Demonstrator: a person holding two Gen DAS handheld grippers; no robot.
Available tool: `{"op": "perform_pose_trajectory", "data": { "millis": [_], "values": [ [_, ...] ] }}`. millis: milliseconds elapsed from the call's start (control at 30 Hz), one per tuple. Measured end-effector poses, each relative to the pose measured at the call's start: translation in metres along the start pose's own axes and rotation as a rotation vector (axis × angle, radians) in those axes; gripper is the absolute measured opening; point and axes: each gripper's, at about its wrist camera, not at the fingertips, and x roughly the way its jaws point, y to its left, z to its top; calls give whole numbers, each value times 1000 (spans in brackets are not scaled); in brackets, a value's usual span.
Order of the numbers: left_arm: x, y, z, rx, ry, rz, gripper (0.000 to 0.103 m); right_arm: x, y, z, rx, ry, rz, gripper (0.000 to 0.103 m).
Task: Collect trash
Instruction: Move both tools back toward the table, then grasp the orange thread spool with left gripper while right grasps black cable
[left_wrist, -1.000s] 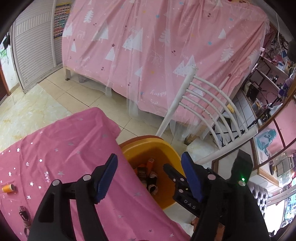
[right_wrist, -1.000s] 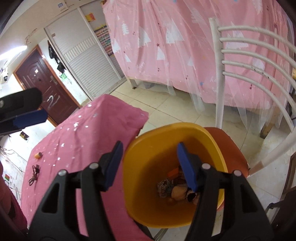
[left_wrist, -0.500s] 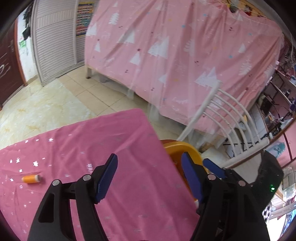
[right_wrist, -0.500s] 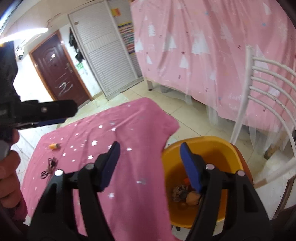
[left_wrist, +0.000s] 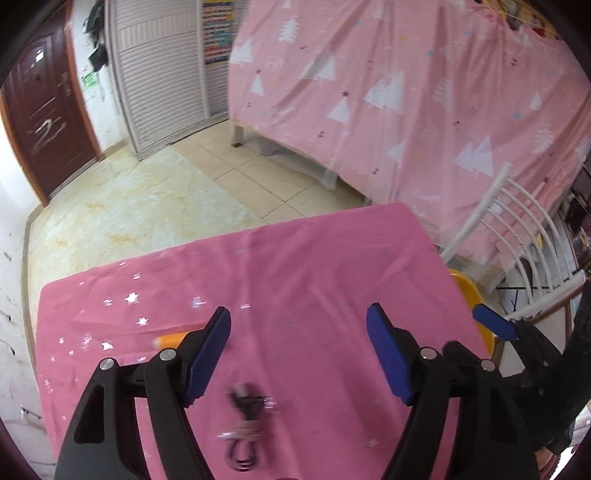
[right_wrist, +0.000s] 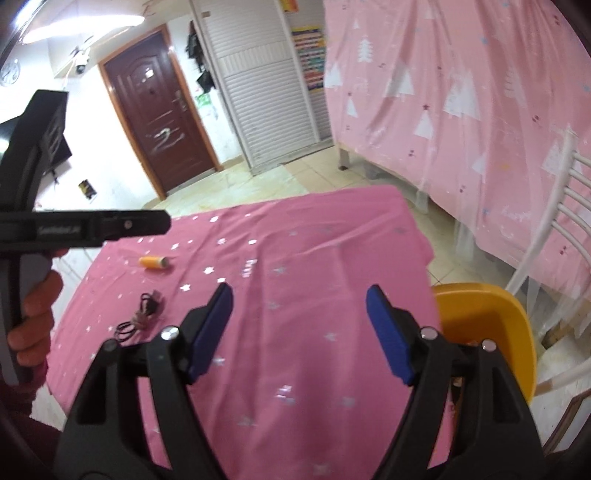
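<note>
Trash, an orange tube (right_wrist: 153, 262) and a coiled black cable (right_wrist: 142, 314), lay at ten o'clock on the pink-clothed table (right_wrist: 314, 258), so the left gripper (left_wrist: 299, 354) and right gripper (right_wrist: 299, 332), just opened wider and empty, pointed there, the yellow bin (right_wrist: 491, 325) waiting at three o'clock.

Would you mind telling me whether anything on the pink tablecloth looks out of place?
Two things lie loose on the tablecloth: an orange tube on its side and a tangled dark cable near it.
</note>
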Motion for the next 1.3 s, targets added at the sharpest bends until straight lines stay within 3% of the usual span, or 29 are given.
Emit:
{"op": "perform_pose_trajectory", "data": {
  "millis": [333, 433, 600, 867, 1300],
  "values": [
    [7, 53, -7, -40, 26, 10, 70, 21, 63, -2, -115, 63, 61, 75],
    [17, 63, -7, -29, 50, -7, 70, 30, 83, -5, -151, 87, 87, 83],
    [39, 77, -7, -16, 88, -22, 70, 39, 107, -9, -189, 120, 131, 84],
    [52, 88, -12, 16, 111, -39, 70, 53, 138, -15, -236, 173, 189, 84],
    [66, 94, -26, 52, 134, -47, 66, 65, 167, -22, -261, 218, 197, 84]
  ]
}}
